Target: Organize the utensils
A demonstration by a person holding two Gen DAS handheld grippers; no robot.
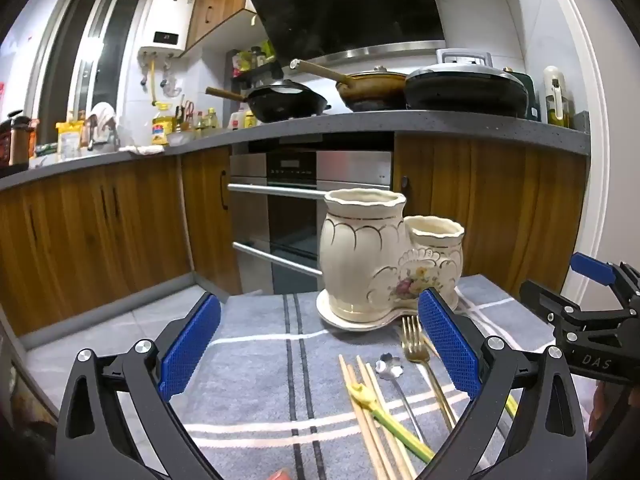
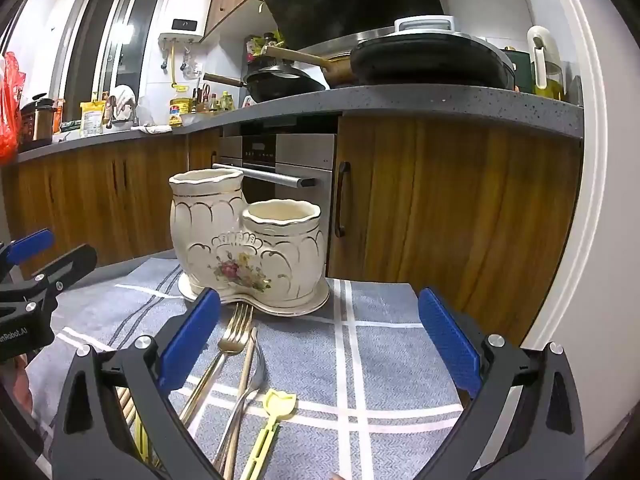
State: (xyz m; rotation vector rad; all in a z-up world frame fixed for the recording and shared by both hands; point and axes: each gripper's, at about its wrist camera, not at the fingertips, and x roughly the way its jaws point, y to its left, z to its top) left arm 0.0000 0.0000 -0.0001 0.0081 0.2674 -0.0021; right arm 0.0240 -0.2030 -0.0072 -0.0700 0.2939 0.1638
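Showing only in the left view: flower-bowled spoon; yellow tulip utensil only right.

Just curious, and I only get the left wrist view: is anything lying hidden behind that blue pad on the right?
Observer: Yes. The right wrist view shows a silver utensil right beside the gold fork.
Operator: Anything else there?
Observer: A yellow tulip-shaped pick lies on the cloth, apart from the fork.
Operator: And the other gripper?
Observer: The right gripper is wide open and holds nothing.
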